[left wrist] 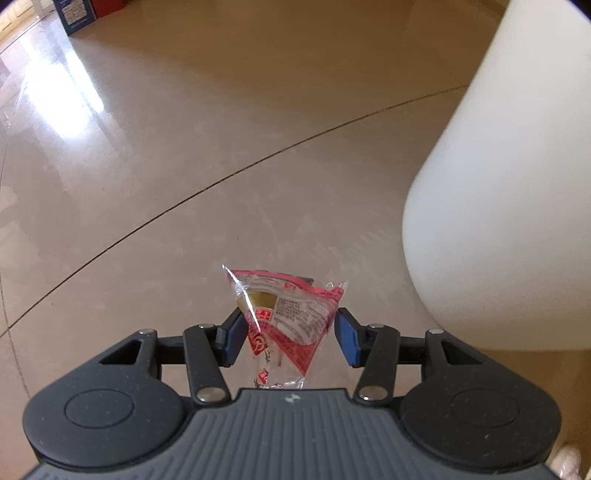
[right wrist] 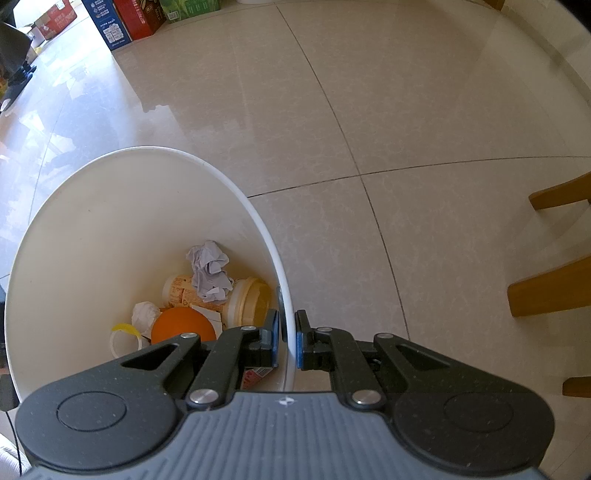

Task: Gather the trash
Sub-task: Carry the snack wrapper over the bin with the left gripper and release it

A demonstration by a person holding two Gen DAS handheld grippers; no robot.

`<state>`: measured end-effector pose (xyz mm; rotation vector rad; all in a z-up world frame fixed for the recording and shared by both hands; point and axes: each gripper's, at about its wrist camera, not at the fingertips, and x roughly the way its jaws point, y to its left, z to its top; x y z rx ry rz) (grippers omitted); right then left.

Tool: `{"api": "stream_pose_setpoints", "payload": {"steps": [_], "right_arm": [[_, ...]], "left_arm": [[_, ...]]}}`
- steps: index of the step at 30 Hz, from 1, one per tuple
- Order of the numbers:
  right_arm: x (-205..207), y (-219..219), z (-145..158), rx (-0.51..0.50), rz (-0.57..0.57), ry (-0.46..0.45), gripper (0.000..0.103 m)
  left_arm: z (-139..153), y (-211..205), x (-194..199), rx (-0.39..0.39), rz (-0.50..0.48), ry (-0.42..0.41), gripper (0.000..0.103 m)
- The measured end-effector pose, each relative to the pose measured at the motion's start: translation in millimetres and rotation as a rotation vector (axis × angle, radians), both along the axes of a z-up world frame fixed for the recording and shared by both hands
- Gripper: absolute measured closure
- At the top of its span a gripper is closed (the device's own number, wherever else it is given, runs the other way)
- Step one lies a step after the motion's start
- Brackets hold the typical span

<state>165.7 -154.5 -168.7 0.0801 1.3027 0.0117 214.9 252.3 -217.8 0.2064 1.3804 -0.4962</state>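
Observation:
A red and clear snack wrapper (left wrist: 291,314) stands between the blue pads of my left gripper (left wrist: 290,338), which is shut on it just above the tiled floor. The white trash bin's outer wall (left wrist: 498,184) rises close on the right of that gripper. In the right wrist view my right gripper (right wrist: 287,341) is shut on the bin's rim (right wrist: 286,295), with one finger inside and one outside. Inside the bin lie crumpled paper (right wrist: 210,271), a tipped drink cup (right wrist: 240,301), an orange round thing (right wrist: 183,326) and other scraps.
Glossy beige floor tiles (right wrist: 369,110) spread all around. Coloured cartons (right wrist: 122,22) stand at the far left; one blue carton (left wrist: 75,14) shows in the left wrist view. Wooden chair legs (right wrist: 550,288) stand to the right of the bin.

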Motion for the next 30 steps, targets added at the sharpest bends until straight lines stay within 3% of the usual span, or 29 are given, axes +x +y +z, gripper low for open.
{"api": "stream_pose_setpoints", "payload": {"steps": [4, 11, 19, 23, 30], "right_arm": [[0.0, -0.4, 0.1, 0.002, -0.001, 0.001, 0.092], [0.7, -0.9, 0.5, 0.005, 0.0, 0.004, 0.092], [1.8, -1.4, 0.5, 0.008, 0.001, 0.009, 0.092], [2.1, -1.6, 0.0, 0.008, 0.0, 0.011, 0.092], [3.1, -0.4, -0.7, 0.003, 0.0, 0.011, 0.092]], "left_arm": [[24.9, -2.6, 4.3, 0.017, -0.052, 0.009, 0.052], [95.9, -6.2, 18.6, 0.003, -0.128, -0.025, 0.052], [199.6, -16.2, 27.2, -0.082, -0.222, -0.147, 0.052], [236.4, -32.8, 34.5, -0.157, -0.268, -0.203, 0.051], [248.5, -76.0, 31.2, -0.243, -0.344, -0.193, 0.051]]}}
